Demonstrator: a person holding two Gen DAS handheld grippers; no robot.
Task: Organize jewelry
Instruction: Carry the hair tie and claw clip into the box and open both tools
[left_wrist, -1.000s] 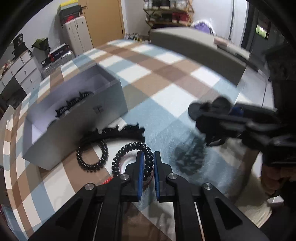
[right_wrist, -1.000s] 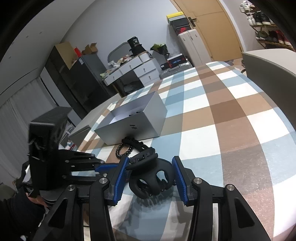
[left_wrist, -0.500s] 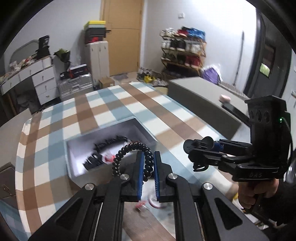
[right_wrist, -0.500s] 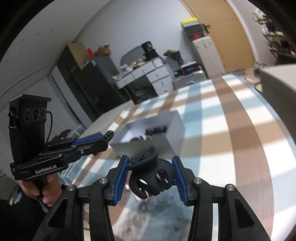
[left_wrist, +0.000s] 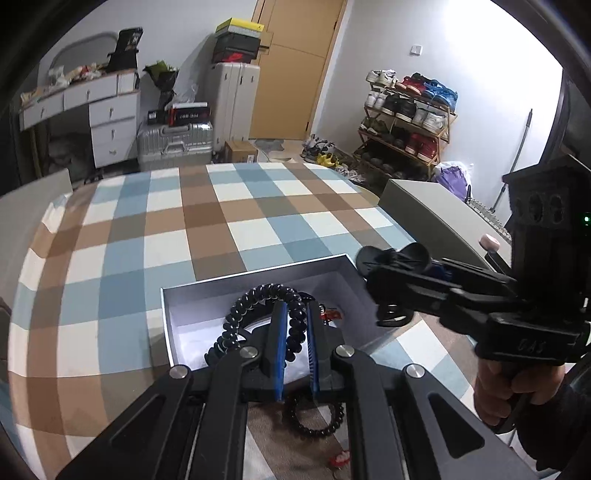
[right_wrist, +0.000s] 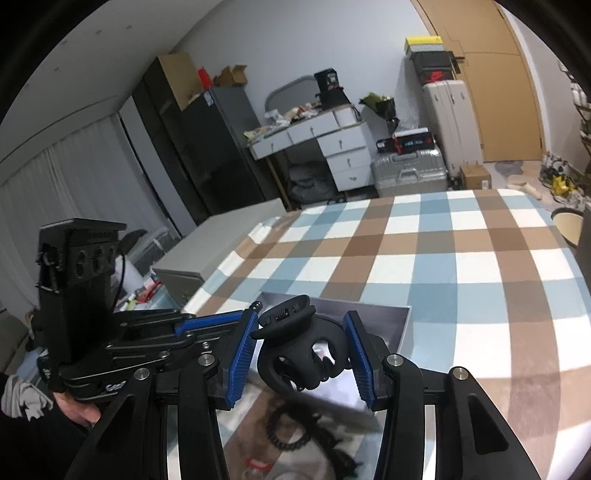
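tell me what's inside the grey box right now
In the grey box, the left wrist view shows a white floor, a small red item and dark pieces near the back wall. The held black spiral hair tie and left gripper cover the middle.

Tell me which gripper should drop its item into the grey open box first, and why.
Probably left. The left gripper holds the black spiral hair tie right over the grey open box interior, while the right gripper, clamping the black claw hair clip, sits at the box's side edge.
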